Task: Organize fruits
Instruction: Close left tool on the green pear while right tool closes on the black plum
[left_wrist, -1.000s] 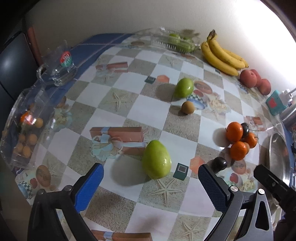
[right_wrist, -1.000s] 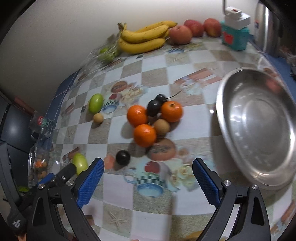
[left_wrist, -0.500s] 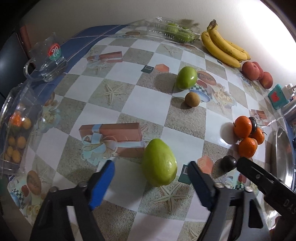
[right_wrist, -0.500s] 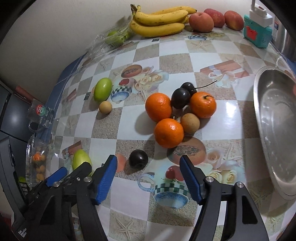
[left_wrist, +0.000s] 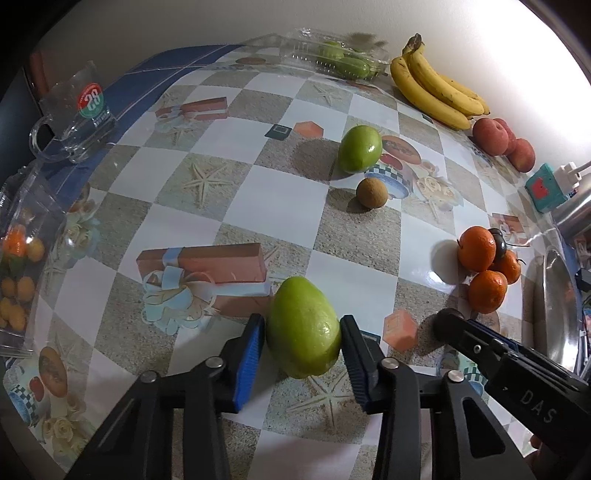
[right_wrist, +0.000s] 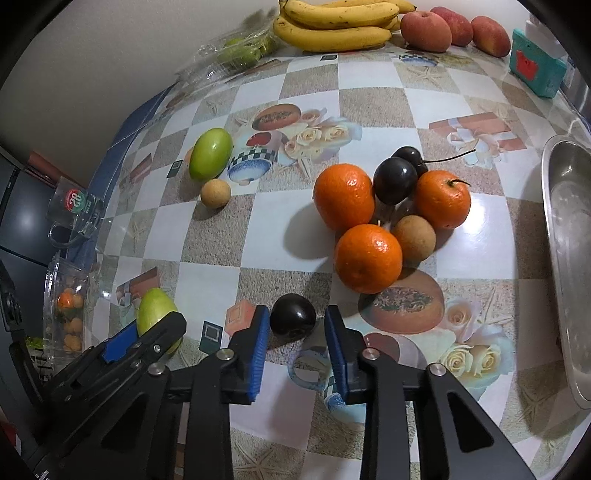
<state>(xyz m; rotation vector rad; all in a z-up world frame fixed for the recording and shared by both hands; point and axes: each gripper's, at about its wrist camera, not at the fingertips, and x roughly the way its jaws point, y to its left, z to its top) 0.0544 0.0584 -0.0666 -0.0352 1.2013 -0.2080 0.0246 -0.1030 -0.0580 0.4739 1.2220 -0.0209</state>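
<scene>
Green fruit: a large green fruit (left_wrist: 303, 326) lay on the counter (left_wrist: 236, 192), between the blue pads of the left hand-held gripper (left_wrist: 303, 339).
Left hand-held gripper: its jaws were closing, and both pads looked to be touching the fruit's sides.
Dark plum: a small dark plum (right_wrist: 292, 316) sat on the counter between the pads of the right hand-held gripper (right_wrist: 293, 328).
Right hand-held gripper: its jaws were closing; the left pad met the plum, while a narrow gap showed at the right pad.
Cluster: three oranges (right_wrist: 367, 258), two dark plums (right_wrist: 394, 180) and a small brown fruit (right_wrist: 413, 234) lay touching one another, near the right gripper.
Second green fruit: it (left_wrist: 360, 148) lay further back, with a small brown fruit (left_wrist: 372, 192) just beside it.
Back wall: bananas (left_wrist: 436, 92) and red apples (left_wrist: 491, 136) lay along it.
Metal bowl: it (right_wrist: 569, 236) stood at the right edge.
</scene>
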